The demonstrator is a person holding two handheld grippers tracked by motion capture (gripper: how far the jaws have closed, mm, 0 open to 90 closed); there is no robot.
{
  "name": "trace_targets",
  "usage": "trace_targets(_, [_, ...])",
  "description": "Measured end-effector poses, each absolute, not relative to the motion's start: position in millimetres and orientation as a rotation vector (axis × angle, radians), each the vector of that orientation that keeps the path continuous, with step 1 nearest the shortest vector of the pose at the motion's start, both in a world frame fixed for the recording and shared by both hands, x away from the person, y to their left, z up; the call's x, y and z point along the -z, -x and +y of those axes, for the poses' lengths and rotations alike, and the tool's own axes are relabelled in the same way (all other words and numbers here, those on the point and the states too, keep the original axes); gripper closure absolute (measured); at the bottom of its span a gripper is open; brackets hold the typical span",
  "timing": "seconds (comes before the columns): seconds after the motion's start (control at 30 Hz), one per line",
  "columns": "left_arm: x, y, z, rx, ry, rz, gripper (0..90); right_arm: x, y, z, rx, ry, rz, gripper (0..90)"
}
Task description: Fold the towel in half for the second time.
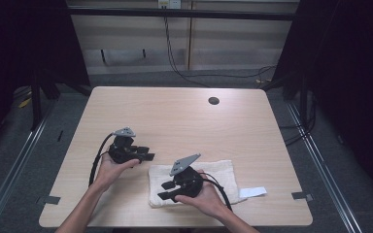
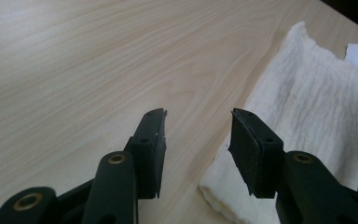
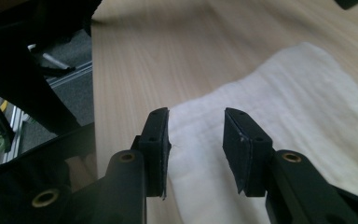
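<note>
A white folded towel (image 1: 218, 174) lies flat near the front of the wooden table (image 1: 175, 116). My left gripper (image 1: 148, 156) is held just left of the towel and points at its left edge. In the left gripper view its jaws (image 2: 198, 116) stand open over bare wood, with the towel (image 2: 317, 107) off to the right. My right gripper (image 1: 164, 191) hovers over the towel's front left corner and points left. In the right gripper view it (image 3: 196, 114) is open above the towel (image 3: 298, 93), nothing between its pads.
A white paper tag (image 1: 252, 192) sticks out from the towel's right end. A round black hole (image 1: 213, 101) sits at the table's back right. Grey tape marks (image 1: 302, 195) lie at the front corners. Dark floor, rails and cables surround the table.
</note>
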State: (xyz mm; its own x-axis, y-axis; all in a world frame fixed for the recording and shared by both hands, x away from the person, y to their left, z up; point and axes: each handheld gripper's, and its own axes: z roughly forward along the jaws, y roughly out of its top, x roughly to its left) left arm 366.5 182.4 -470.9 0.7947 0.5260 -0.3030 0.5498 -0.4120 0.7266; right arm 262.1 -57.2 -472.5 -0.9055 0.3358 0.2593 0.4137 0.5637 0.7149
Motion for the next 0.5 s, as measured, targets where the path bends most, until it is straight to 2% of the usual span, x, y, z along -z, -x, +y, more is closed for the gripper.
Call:
trace_targets(0.2, [475.1, -364.2, 189.0, 0.015, -2.093, 0.828, 52.9, 481.8, -262.9, -33.0, 1.223, 0.626, -2.679, 59.3])
trace_targets(0.5, [476.1, -362.9, 195.2, 0.012, -2.085, 0.846, 51.0, 481.2, -260.9, -27.8, 1.218, 0.61, -2.692, 56.7])
